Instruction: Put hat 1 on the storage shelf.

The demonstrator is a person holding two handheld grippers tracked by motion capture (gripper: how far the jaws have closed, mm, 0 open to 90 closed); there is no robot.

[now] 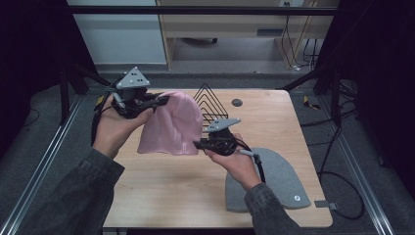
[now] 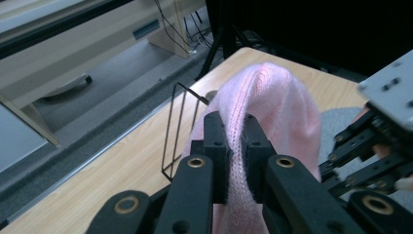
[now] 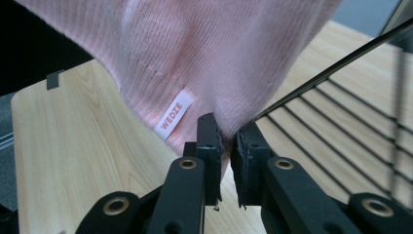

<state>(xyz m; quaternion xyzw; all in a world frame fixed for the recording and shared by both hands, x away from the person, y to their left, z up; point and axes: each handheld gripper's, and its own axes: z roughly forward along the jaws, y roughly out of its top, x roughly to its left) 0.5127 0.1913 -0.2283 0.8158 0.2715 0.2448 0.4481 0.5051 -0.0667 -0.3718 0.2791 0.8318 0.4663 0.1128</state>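
Note:
A pink knitted beanie [image 1: 171, 125] hangs above the wooden table [image 1: 161, 186], held between both grippers. My left gripper [image 1: 159, 102] is shut on its upper left part; in the left gripper view the pink knit [image 2: 272, 97] is pinched between the jaws [image 2: 237, 146]. My right gripper [image 1: 199, 144] is shut on the hat's lower right edge. In the right gripper view the beanie [image 3: 209, 58] fills the top, with a white label [image 3: 174, 115] reading WEDZE, and its hem sits between the jaws [image 3: 227, 141].
A black wire rack [image 1: 210, 104] stands at the back of the table, right behind the hat; its bars [image 3: 341, 122] lie close to my right gripper. A grey felt mat [image 1: 279, 181] lies at the front right. A dark round hole [image 1: 237, 103] marks the tabletop.

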